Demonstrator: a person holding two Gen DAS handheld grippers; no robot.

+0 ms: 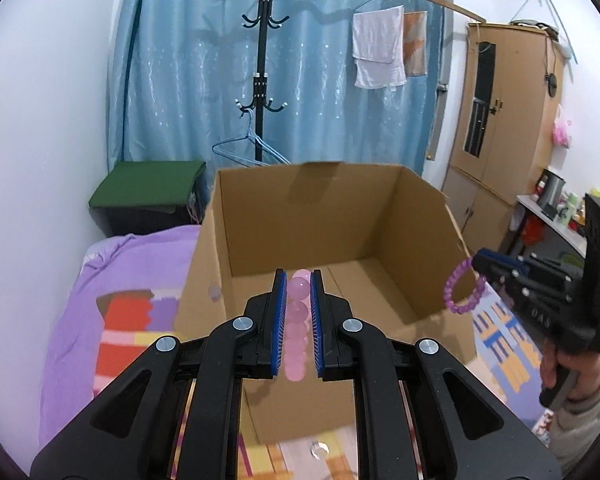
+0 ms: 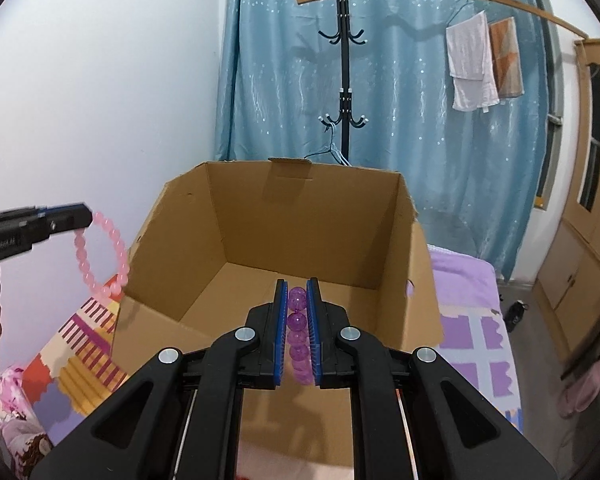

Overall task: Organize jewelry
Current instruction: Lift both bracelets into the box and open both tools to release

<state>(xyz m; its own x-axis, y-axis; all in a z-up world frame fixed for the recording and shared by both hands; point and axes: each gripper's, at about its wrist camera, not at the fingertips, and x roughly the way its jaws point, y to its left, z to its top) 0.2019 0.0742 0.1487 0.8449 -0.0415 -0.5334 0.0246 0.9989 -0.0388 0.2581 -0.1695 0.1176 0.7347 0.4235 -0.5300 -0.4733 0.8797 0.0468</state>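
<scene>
Holding left: left gripper (image 1: 299,282) pinched pink bead bracelet (image 1: 298,316) between its pads.
Holding right: right gripper (image 2: 298,286) clamped purple bead bracelet (image 2: 297,300), above cardboard box (image 2: 300,216).

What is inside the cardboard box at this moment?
The cardboard box shows only bare walls and floor in both views; no jewelry is visible in it. Each view's own tool and held bracelet cover the near part of the floor, so that strip cannot be checked.

White lettering on left gripper (image 2: 85,216) body (blurred), no word legible
</scene>
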